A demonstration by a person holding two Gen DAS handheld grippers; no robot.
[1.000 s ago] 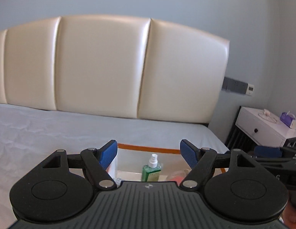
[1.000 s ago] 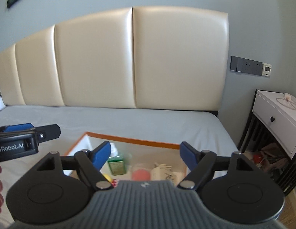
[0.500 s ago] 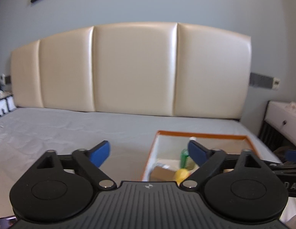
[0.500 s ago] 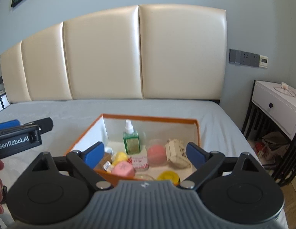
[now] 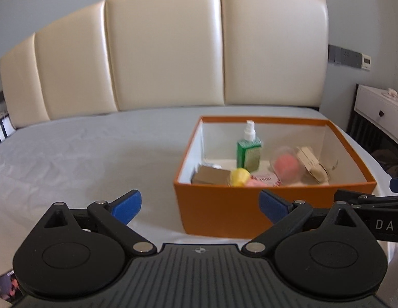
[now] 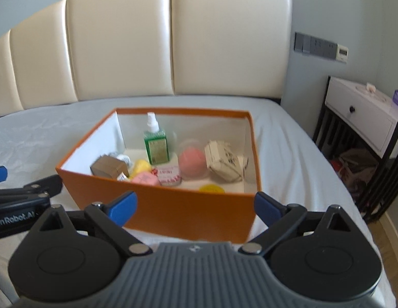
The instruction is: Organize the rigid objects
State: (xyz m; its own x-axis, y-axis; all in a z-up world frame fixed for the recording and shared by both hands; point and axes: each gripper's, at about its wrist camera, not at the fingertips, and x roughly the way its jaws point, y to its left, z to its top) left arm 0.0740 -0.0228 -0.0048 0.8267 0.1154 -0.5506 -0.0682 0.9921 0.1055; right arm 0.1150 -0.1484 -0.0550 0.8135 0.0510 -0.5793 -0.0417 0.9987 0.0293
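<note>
Claws left (image 5: 200,204) and right (image 6: 195,204) hover released, empty, before the orange box (image 6: 188,211).

I see a bed (image 5: 83,159) with a pale grey sheet, slightly wrinkled, filling the middle of both views. An open orange box (image 5: 224,205) sits directly on it, right of centre in the left view and centre frame (image 6: 188,210) in the right view.

The near wall of the orange box (image 6: 188,213) hides part of the yellow lid (image 6: 211,188), and the labels inside are too blurred to read.
</note>
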